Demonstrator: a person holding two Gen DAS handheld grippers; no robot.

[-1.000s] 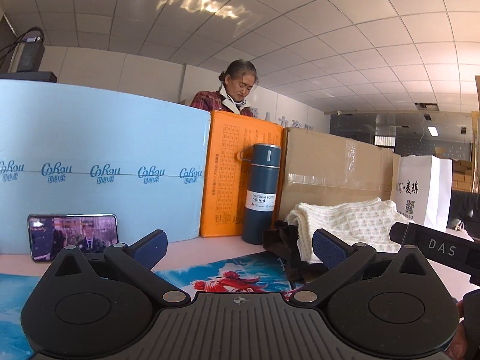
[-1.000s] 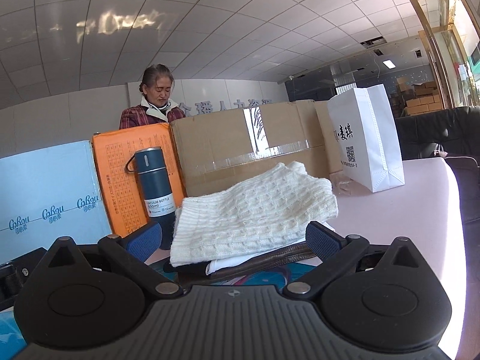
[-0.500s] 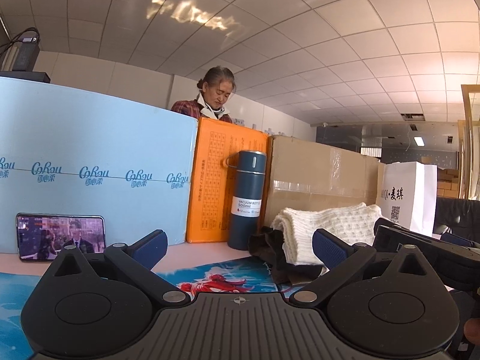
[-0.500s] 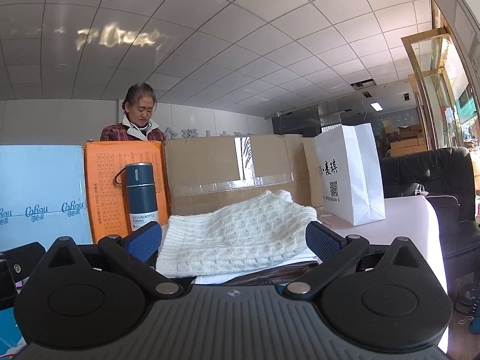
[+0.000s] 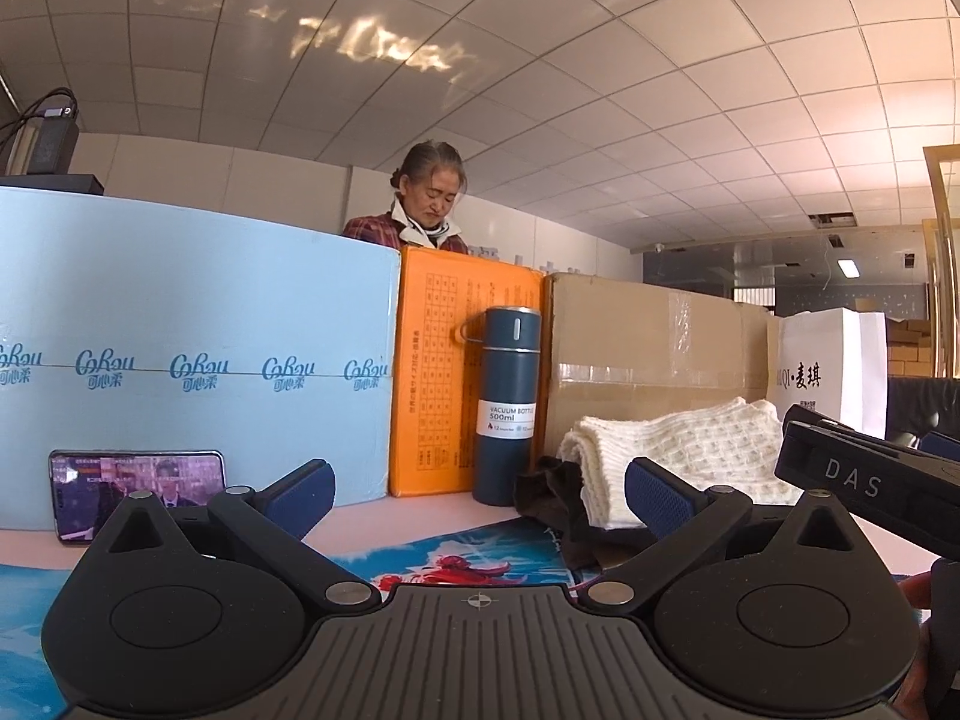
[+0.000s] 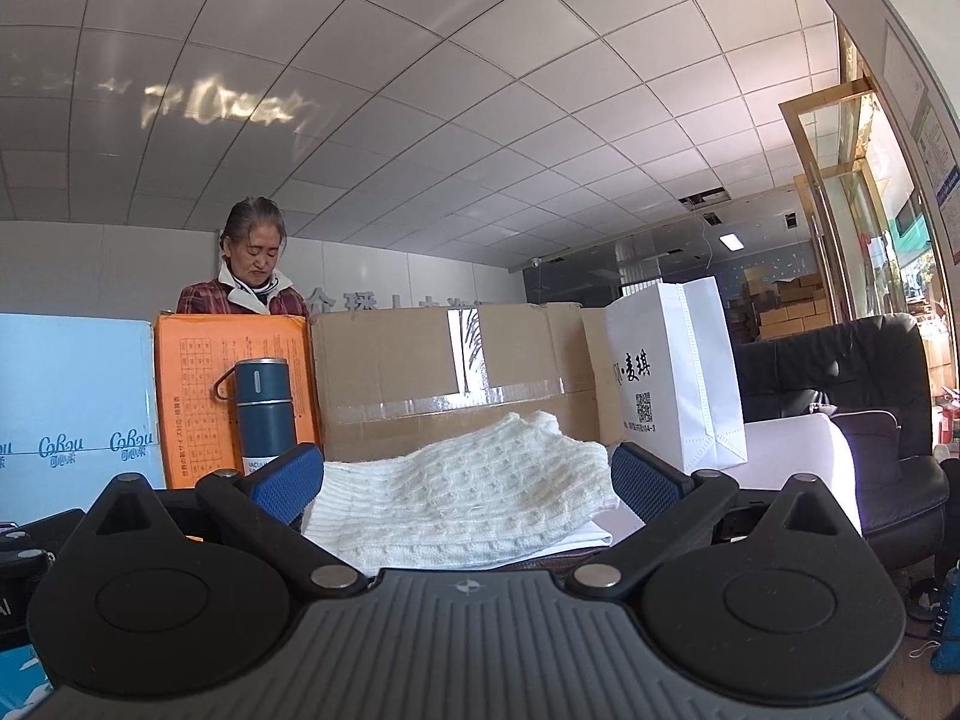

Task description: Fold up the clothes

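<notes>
A folded cream cable-knit sweater (image 6: 462,504) is seen lying flat on a dark garment (image 5: 555,495) on the desk (image 5: 420,513), its long axis running left to right. Both the left tongs (image 5: 477,495) and the right tongs (image 6: 465,480) are spread wide, holding nothing.

Right hand-held gripper (image 6: 465,483) nearer white sweater (image 6: 468,504)

Dark garment (image 5: 555,495) mostly hidden under white knit (image 5: 672,450) & behind left gripper finger (image 5: 660,495). Phone (image 5: 135,483) bottom blocked by gripper body. Blue box (image 6: 72,408) cut off at frame edge.
</notes>
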